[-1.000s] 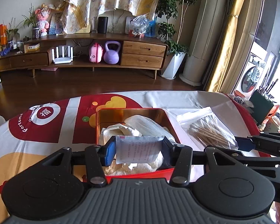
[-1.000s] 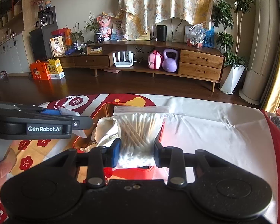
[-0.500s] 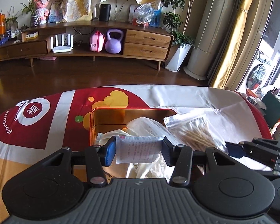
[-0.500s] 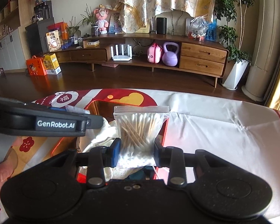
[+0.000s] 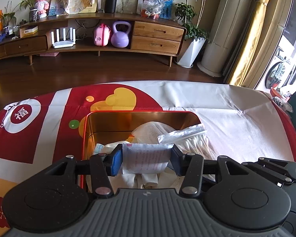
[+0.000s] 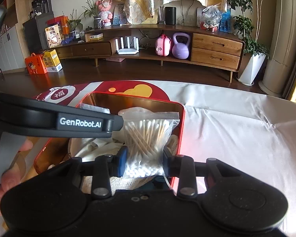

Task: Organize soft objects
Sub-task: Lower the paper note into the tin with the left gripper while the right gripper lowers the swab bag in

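My left gripper (image 5: 146, 159) is shut on a small white printed packet (image 5: 145, 158) and holds it over the near part of an open red tin with a gold inside (image 5: 108, 122). My right gripper (image 6: 144, 163) is shut on a clear zip bag of cotton swabs (image 6: 146, 136) and holds it over the tin's right side (image 6: 180, 130). The bag also shows in the left wrist view (image 5: 189, 138). White gauze and soft cloth items (image 5: 152, 130) lie inside the tin. The left gripper's arm (image 6: 55, 121) crosses the right wrist view.
The tin sits on a table with a red, white and yellow cloth (image 5: 227, 118). Beyond the table are a dark wood floor and a long wooden cabinet (image 5: 108, 39). Cluttered items stand at the far right of the table (image 5: 294, 106).
Both grippers have moved forward and down over the tin. The swab bag has come from the table's right side to the tin's right part, next to the packet.
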Available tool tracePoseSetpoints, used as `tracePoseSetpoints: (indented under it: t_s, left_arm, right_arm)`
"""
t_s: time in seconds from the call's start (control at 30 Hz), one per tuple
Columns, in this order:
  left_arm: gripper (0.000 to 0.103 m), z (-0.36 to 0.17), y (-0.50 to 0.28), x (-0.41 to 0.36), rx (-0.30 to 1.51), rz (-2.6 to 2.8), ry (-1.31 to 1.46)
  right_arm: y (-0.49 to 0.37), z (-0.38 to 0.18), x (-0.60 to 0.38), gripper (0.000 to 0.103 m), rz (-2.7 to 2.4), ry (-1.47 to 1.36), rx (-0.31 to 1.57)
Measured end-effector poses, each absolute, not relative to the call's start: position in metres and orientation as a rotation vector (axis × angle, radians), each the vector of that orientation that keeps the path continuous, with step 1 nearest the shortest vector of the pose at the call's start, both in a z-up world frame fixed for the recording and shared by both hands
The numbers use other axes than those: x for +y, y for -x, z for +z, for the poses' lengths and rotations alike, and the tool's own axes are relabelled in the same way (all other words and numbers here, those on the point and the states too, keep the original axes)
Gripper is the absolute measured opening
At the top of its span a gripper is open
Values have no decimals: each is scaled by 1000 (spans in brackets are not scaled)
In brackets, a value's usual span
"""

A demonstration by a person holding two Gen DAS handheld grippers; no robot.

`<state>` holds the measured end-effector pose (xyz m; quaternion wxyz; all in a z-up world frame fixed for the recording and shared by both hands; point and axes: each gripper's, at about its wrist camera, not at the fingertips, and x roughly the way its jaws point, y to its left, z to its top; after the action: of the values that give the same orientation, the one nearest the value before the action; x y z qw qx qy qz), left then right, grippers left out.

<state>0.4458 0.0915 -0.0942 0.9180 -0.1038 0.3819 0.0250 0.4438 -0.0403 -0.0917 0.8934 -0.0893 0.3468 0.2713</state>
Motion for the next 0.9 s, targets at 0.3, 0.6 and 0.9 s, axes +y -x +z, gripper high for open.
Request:
tracePoseSetpoints:
  t_s: [0.3, 0.6, 0.9]
  left_arm:
    - [49, -114, -459, 96, 822, 71, 205]
    - [51, -113, -455, 97, 809, 81, 186]
    - [71, -97, -441, 97, 765, 85, 178]
  right_arm:
    - [-449, -100, -33, 35, 563, 219, 707]
    - [-446, -96, -37, 39, 560, 206, 686]
    - [-435, -86, -46, 50, 563, 187, 672]
